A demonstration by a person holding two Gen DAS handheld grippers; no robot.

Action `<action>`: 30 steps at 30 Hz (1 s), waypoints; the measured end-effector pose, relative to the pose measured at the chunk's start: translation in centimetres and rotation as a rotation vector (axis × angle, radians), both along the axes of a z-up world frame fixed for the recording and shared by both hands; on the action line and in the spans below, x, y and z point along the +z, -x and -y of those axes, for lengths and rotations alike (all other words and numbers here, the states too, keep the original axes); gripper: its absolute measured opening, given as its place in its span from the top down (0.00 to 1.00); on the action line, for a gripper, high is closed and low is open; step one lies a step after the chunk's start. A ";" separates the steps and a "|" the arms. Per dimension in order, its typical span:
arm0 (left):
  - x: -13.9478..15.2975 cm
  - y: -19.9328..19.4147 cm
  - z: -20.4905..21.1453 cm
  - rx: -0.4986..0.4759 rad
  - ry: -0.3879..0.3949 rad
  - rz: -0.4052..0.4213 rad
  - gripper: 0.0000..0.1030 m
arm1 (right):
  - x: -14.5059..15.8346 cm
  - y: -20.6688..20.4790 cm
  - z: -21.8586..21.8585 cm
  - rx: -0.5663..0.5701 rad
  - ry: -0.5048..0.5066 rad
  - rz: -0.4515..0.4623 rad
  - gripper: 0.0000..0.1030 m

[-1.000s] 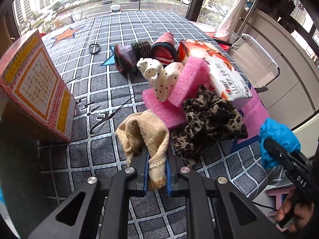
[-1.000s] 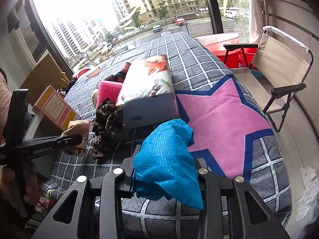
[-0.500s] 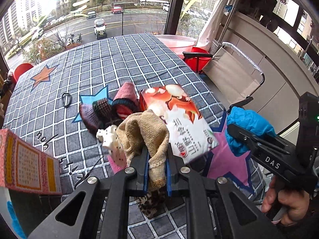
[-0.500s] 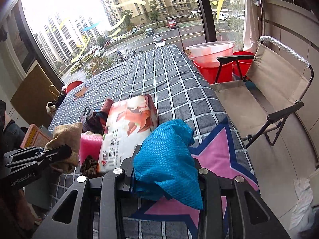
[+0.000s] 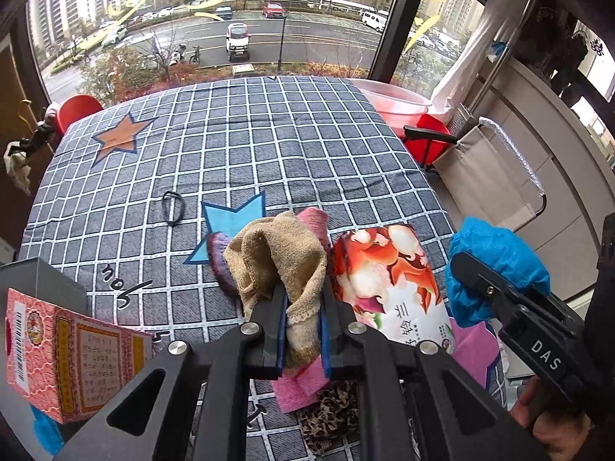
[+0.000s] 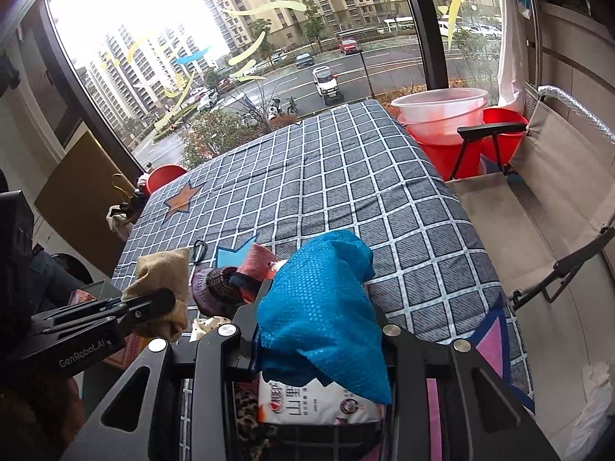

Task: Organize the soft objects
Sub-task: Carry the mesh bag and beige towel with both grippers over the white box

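Note:
My left gripper [image 5: 303,299] is shut on a tan knitted sock [image 5: 276,257], held up above the pile of soft things on the checked bed cover [image 5: 269,146]. The same sock [image 6: 163,272] shows at the left of the right wrist view, in the left gripper [image 6: 153,301]. My right gripper [image 6: 319,330] is shut on a blue bubbly soft pad [image 6: 326,299], also lifted; that pad [image 5: 496,265] appears at the right of the left wrist view. Below lie a printed tissue pack [image 5: 388,280], pink foam [image 5: 303,388], a leopard-print cloth [image 5: 330,418] and rolled socks [image 6: 219,284].
A red patterned box [image 5: 73,349] stands at the near left bed edge. A black hair tie [image 5: 173,207] lies on the cover. Red and clear tubs [image 6: 442,123] and a folding chair [image 6: 538,207] stand to the right of the bed. A window runs behind.
Both grippers have risen and moved forward over the bed with their loads; the pile has slid down toward the bottom of both views. Neither grip has changed.

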State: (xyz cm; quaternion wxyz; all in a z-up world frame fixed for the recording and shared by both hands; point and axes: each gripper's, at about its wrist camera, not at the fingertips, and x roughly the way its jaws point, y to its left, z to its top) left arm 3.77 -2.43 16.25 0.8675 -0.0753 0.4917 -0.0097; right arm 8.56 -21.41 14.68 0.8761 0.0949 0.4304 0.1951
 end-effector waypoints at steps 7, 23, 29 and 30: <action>2.0 0.5 -3.4 0.047 -0.030 0.019 0.86 | 1.3 0.2 -4.2 0.088 -0.012 0.029 0.64; 5.1 4.0 -10.1 0.047 0.075 -0.006 0.86 | 3.2 2.4 -11.3 0.222 0.036 0.062 0.64; 5.5 5.5 -15.1 0.102 0.112 -0.013 0.86 | 4.5 3.1 -15.7 0.294 0.044 0.078 0.64; 5.5 5.9 -16.2 0.116 0.125 -0.016 0.86 | 4.7 3.3 -16.5 0.306 0.048 0.084 0.64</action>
